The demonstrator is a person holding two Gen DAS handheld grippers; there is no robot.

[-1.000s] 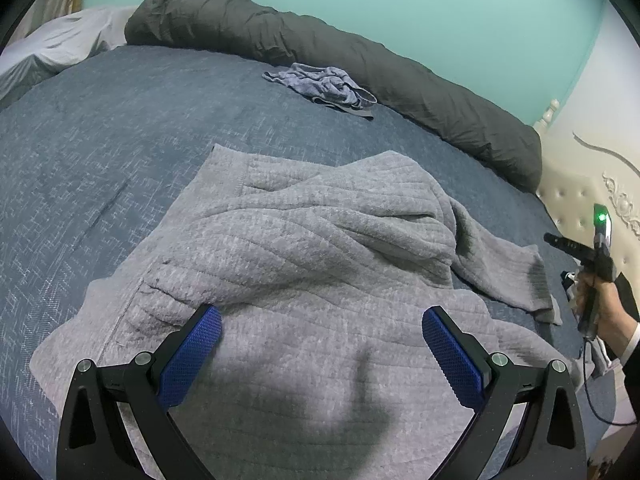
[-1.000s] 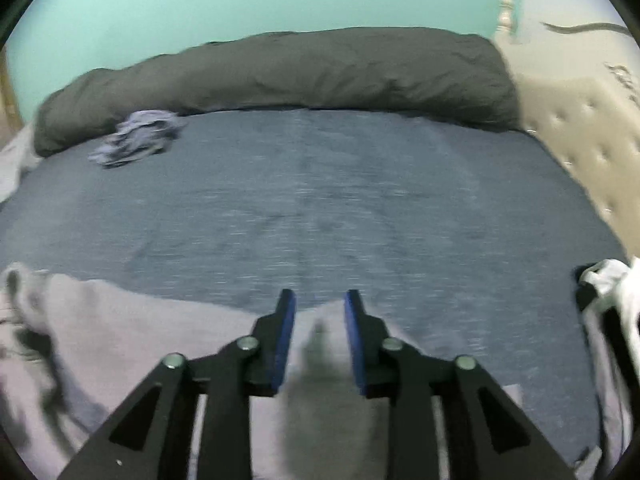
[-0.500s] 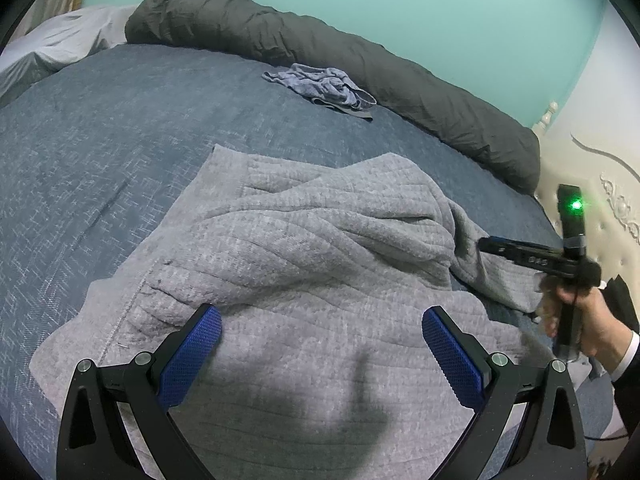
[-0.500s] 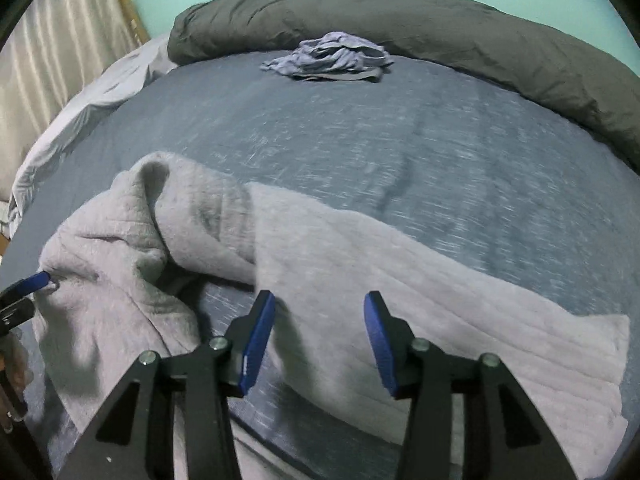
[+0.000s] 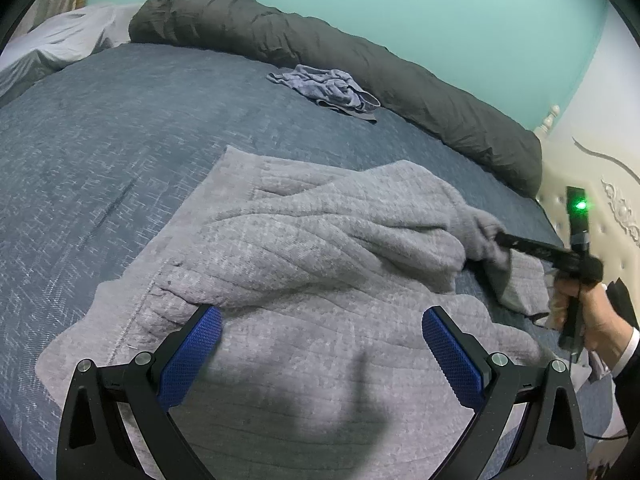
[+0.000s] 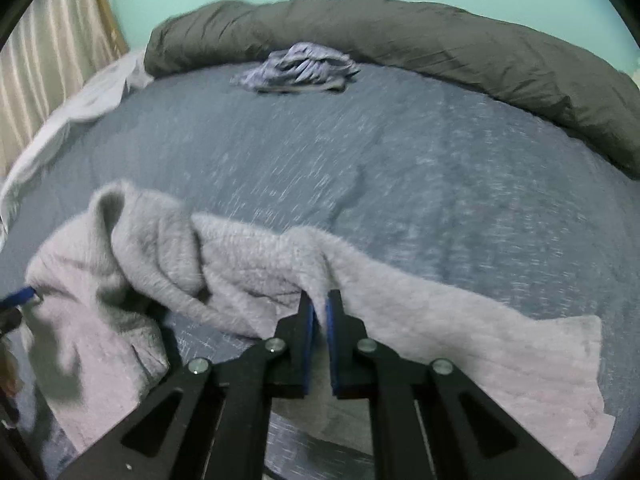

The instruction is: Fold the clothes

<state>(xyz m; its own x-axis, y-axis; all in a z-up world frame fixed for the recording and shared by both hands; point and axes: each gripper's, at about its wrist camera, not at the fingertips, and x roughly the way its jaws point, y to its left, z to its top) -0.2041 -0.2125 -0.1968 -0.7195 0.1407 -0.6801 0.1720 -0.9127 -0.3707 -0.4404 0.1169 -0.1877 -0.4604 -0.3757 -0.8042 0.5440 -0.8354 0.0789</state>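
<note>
1. Right wrist view shows the right hand-held gripper (image 6: pixel 319 312) with its blue pads drawn together on a raised ridge of the grey sweater (image 6: pixel 460 320). The pinch sits on the sleeve, probably so that it can be carried over the body for a fold.
2. Left wrist view shows the left hand-held gripper (image 5: pixel 320 344) with its jaws wide apart, poised over the sweater's (image 5: pixel 304 264) body and not visibly gripping anything. It looks ready to pin or catch cloth while the other hand works.
3. The sweater lies rumpled across the near part of the blue bed (image 5: pixel 100 152), its body spread flat towards the near edge, so most of the folding appears undone.
4. A small bluish garment (image 5: pixel 328 90) waits near the far edge beside the dark duvet (image 5: pixel 380 76), well apart from the sweater, likely next.
</note>
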